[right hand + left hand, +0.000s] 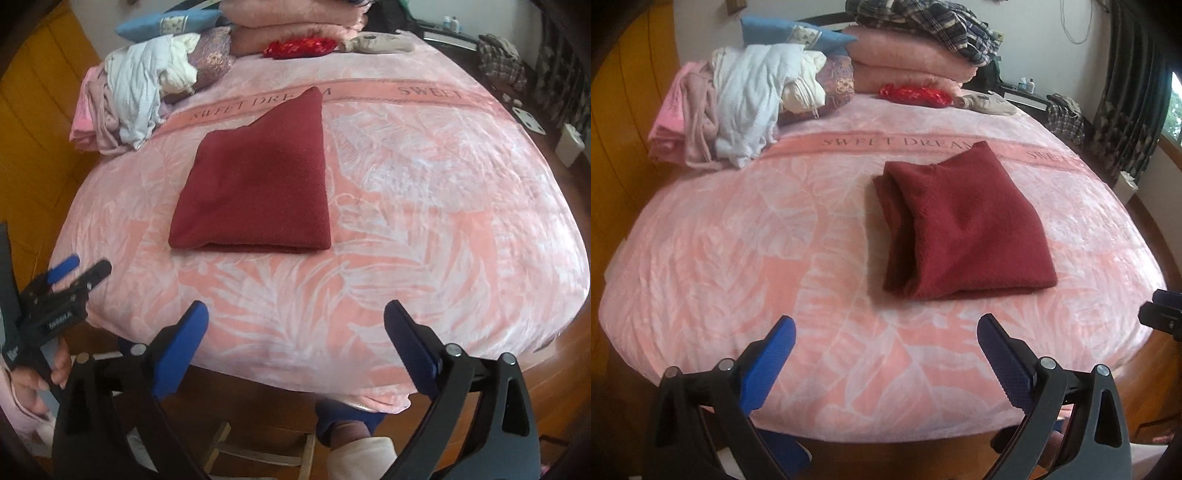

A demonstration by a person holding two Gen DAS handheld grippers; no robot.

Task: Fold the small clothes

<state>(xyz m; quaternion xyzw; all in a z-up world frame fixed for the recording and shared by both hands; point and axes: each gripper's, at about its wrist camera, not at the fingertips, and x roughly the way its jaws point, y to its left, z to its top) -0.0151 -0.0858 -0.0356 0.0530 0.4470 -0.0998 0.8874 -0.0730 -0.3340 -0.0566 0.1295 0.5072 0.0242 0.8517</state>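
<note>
The bed (738, 258) fills both views, covered by a pink blanket (424, 229) printed with pale leaves and a band reading "SWEET DREAM". Yellow-brown wood panelling (624, 122) runs along 9 o'clock, and dark curtains (1134, 96) hang at 2 o'clock in the left wrist view beside a bright window edge.

Toward 12 o'clock sits a stack of folded pink blankets (905, 62) with a plaid garment (923, 22) on top, and a blue pillow (786, 35) beside it. At 10 o'clock lies a loose heap of white and pink clothes (738, 107). A small red cloth (916, 92) lies in front of the stack.

The dark red folded cloth (960, 225) rests flat near the middle of the bed, folded edge nearest the cameras. It lies at 12 o'clock from the left claw (886, 328), slightly right, and at 11 o'clock from the right claw (295, 314), well apart from both. Both claws stand wide, with nothing between the blue pads (775, 354).

In the right wrist view the left claw appears at 8 o'clock, gripped by a hand (44, 373) partly cut off by the frame. The right claw shows only as a dark sliver at 4 o'clock in the left wrist view. The objects on the dark shelf (1027, 92) beyond the bed are too small to make out.
</note>
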